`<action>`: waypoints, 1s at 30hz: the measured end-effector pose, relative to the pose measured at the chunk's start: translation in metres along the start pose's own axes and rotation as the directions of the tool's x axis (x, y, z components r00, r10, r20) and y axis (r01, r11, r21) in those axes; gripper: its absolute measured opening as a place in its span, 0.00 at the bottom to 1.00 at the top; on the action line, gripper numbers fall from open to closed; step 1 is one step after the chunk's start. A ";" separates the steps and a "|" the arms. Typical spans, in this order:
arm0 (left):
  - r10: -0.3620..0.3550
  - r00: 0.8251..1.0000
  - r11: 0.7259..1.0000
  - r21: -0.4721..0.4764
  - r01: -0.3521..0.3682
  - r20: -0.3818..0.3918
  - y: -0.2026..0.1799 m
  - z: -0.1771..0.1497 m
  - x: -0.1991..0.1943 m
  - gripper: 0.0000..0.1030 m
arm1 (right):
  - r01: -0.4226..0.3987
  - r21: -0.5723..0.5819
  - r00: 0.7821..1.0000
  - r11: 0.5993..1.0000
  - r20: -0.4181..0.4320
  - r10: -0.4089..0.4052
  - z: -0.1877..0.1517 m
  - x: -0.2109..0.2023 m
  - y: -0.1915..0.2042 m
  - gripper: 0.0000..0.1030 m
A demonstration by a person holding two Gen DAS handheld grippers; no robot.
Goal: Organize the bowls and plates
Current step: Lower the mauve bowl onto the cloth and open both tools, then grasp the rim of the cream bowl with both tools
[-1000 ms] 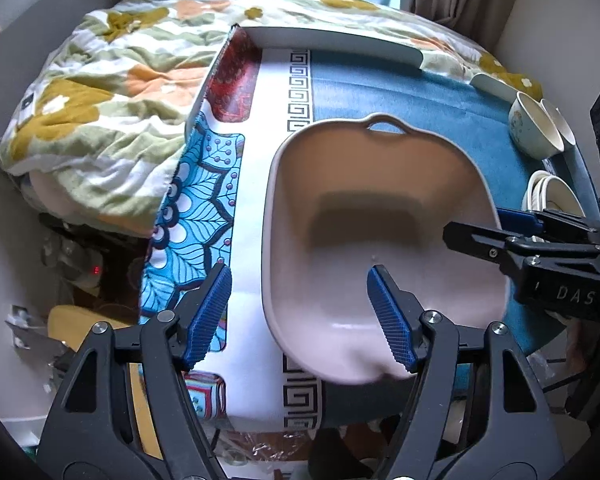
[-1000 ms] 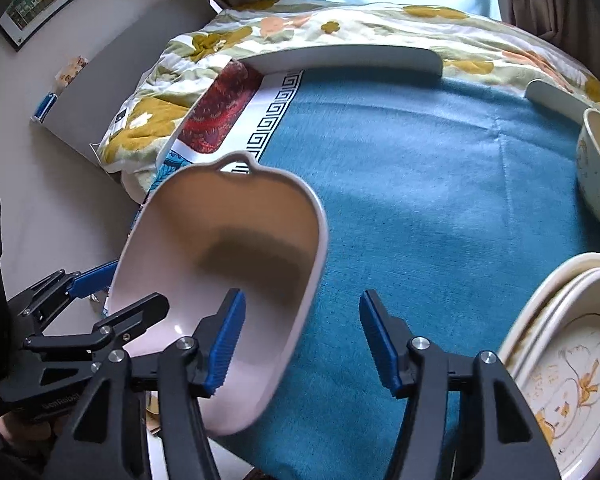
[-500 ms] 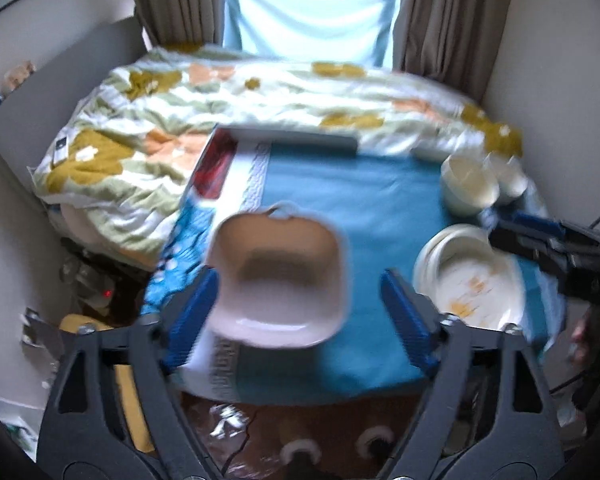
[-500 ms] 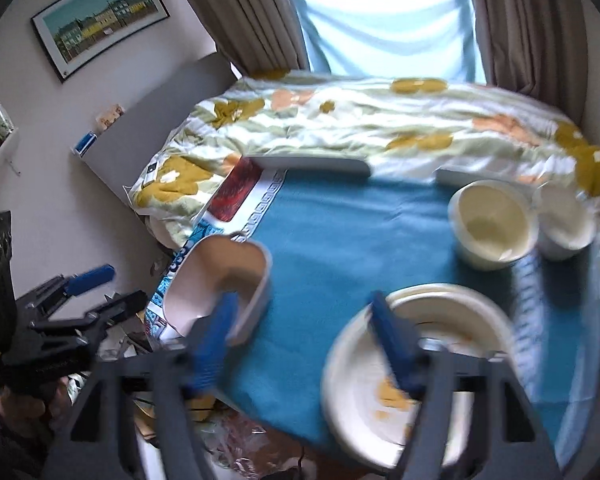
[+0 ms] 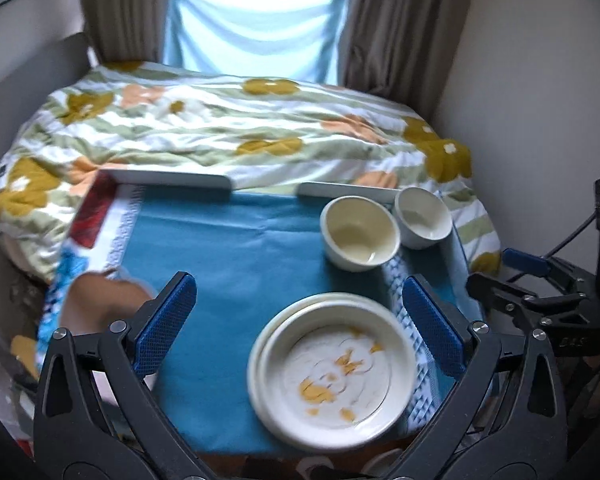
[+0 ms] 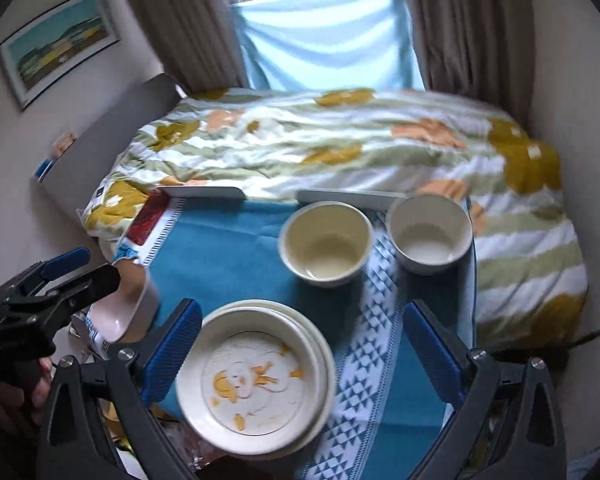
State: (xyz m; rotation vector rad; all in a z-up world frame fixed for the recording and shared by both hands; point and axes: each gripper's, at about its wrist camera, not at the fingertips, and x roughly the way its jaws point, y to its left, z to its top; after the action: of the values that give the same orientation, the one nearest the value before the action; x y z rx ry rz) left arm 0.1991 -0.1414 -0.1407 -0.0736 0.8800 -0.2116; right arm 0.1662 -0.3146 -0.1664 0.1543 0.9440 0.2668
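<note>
**Lining up both claws over the stacked plates**

Hovering above the near edge of the worktop point(image 5: 236, 248), the left claw point(image 5: 296, 332) and the right claw point(image 6: 300, 348) both stand spread wide, their jaws having just been opening, with nothing pinched between them. The stack of plates point(image 5: 332, 368) sits at the near right of the blue cloth; the cream bowl point(image 5: 360, 232) and the white bowl point(image 5: 422, 218) stand just beside each other at the far right, and the pink dish point(image 6: 124, 300) rests at the near left edge.

The next step, judging by the framing, is likely the plates or nesting the bowls. To do it well, come down slowly, since both views are blurred. Catch the top plate by its rim from one side, not across the whole stack. If nesting, take the white bowl by its wall and lower it upright into the cream one. Keep the two claws apart; they are close together here.
</note>
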 end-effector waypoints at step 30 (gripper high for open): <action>-0.132 0.901 0.984 0.058 0.171 -0.414 -0.014 0.037 0.250 0.14 | 0.018 0.254 0.962 0.967 -0.269 0.053 0.035 0.172 -0.075 0.17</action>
State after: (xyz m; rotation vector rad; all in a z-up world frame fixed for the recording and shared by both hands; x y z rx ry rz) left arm 0.3802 -0.2098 -0.3038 -0.0102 1.2837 -0.4244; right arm 0.3024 -0.3367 -0.2983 0.3697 1.2530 0.1845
